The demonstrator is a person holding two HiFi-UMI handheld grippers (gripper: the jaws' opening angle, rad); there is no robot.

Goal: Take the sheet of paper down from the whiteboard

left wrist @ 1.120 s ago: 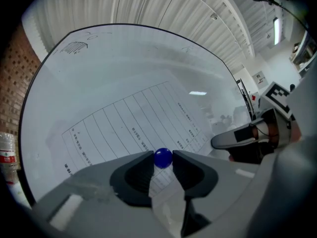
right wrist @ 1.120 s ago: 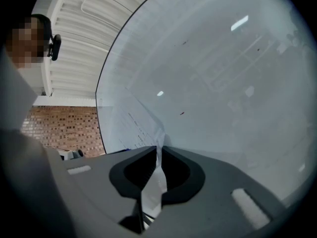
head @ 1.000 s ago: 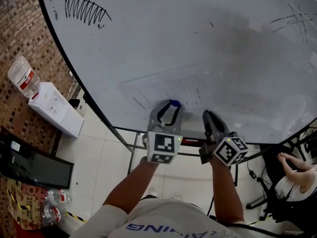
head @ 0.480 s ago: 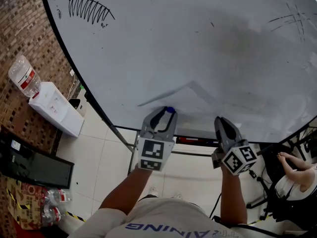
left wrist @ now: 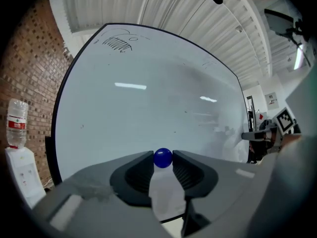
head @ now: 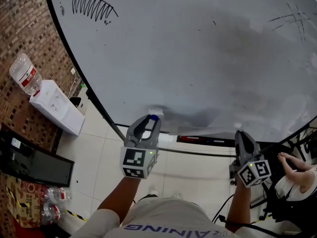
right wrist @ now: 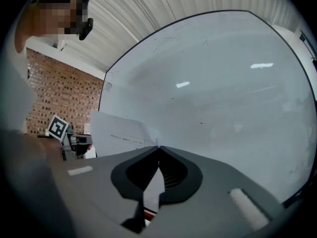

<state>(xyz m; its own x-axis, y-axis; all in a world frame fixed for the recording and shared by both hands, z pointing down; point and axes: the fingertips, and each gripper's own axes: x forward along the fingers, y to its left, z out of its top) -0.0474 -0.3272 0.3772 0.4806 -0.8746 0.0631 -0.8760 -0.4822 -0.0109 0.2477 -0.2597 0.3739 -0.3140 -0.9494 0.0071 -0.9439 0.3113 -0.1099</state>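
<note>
The whiteboard (head: pixel 198 43) fills the upper head view and both gripper views. My right gripper (head: pixel 239 133) is shut on one edge of the white sheet of paper (right wrist: pixel 119 132). The sheet stands off the board and stretches left from the jaws (right wrist: pixel 158 148). In the head view the paper (head: pixel 208 129) shows nearly edge-on along the board's lower edge. My left gripper (head: pixel 151 119) holds a small blue ball magnet (left wrist: pixel 162 157) between its jaw tips, a little away from the board.
A scribble (head: pixel 91 6) marks the board's top left. A white water dispenser (head: pixel 52 108) with a bottle (head: pixel 22 76) stands by the brick wall. A dark screen (head: pixel 29 165) and packed bottles (head: pixel 49 207) lie lower left. A seated person (head: pixel 292 180) is at the right.
Both grippers drew back from the board and spread apart. The sheet, flat on the board before, peeled off with the right gripper. The blue magnet came away with the left gripper.
</note>
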